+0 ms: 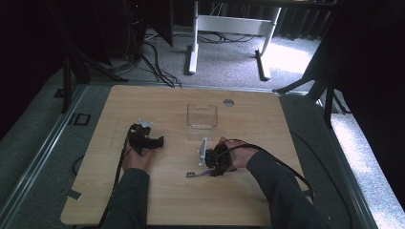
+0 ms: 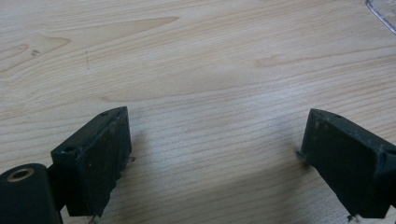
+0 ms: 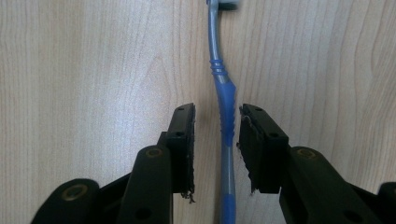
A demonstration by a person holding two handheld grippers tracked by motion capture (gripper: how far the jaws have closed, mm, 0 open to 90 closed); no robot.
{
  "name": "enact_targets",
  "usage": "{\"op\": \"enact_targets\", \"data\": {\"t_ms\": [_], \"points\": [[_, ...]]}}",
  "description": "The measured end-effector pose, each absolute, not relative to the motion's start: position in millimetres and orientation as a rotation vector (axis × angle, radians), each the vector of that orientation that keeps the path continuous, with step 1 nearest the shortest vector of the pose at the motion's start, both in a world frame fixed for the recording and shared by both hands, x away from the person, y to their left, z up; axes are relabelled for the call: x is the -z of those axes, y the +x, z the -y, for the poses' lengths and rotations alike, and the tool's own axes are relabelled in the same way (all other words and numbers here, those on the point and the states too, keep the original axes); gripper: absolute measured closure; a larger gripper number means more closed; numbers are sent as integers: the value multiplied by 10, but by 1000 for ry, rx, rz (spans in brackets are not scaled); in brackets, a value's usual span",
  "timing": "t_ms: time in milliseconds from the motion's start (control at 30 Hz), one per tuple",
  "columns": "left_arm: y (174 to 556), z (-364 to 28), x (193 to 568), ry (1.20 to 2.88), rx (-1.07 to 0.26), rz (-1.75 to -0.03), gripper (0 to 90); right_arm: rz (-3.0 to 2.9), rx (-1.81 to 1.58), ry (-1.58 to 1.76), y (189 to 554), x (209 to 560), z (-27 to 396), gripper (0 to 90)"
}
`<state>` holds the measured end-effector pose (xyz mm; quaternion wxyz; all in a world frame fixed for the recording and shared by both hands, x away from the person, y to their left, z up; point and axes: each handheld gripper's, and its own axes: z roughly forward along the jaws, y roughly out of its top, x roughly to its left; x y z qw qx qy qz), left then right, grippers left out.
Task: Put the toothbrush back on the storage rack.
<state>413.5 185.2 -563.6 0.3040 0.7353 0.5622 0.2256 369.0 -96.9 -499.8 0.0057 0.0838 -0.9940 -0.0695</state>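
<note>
Between the right gripper's (image 3: 217, 140) parted jaws, a toothbrush (image 3: 226, 107), head cut off.

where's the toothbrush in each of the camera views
High view: the toothbrush lies on the wooden table, below centre, by the right hand-held gripper.
Left gripper view: not in it.
Right gripper view: it runs up the middle, between the open jaws, apart from both.
Shared landmark: the table's pale wood grain.
</note>
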Motion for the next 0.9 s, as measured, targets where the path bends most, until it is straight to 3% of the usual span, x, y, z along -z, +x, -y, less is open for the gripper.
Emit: {"op": "enact_targets", "data": {"t_ms": [900], "points": [[4136,-1851,5637,1948,-598,-1490,86,3121,172,246,3722,5087,935,687]]}}
